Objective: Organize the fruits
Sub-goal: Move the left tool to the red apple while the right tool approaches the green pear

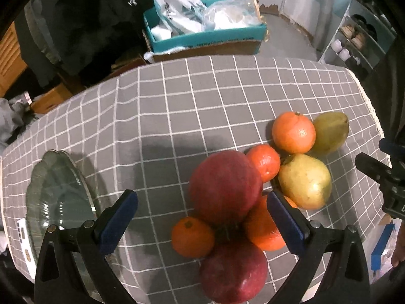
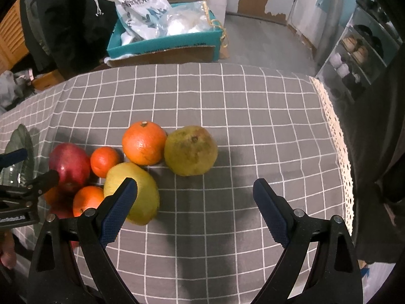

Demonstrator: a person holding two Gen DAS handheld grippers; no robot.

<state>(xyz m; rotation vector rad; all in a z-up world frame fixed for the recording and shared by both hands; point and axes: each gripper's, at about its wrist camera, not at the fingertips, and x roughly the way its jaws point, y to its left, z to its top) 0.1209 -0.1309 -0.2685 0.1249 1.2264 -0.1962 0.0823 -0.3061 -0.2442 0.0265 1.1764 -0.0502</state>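
Observation:
A pile of fruit lies on the grey checked tablecloth (image 1: 177, 106): two red apples (image 1: 225, 185) (image 1: 234, 272), several oranges (image 1: 293, 132) and two yellow-green pears (image 1: 305, 181) (image 1: 331, 131). My left gripper (image 1: 202, 217) is open, hovering over the apples with nothing between its pads. My right gripper (image 2: 195, 202) is open and empty above bare cloth, just right of the near pear (image 2: 133, 193); the far pear (image 2: 191, 150) and big orange (image 2: 144, 143) lie beyond it. A glass plate (image 1: 58, 197) sits at the left.
A teal cardboard box (image 1: 205, 38) with white bags stands on the floor behind the table. A shoe shelf (image 2: 359, 58) is at the right. The cloth's lace edge (image 2: 339, 139) marks the table's right side. A white device (image 1: 24, 243) lies beside the plate.

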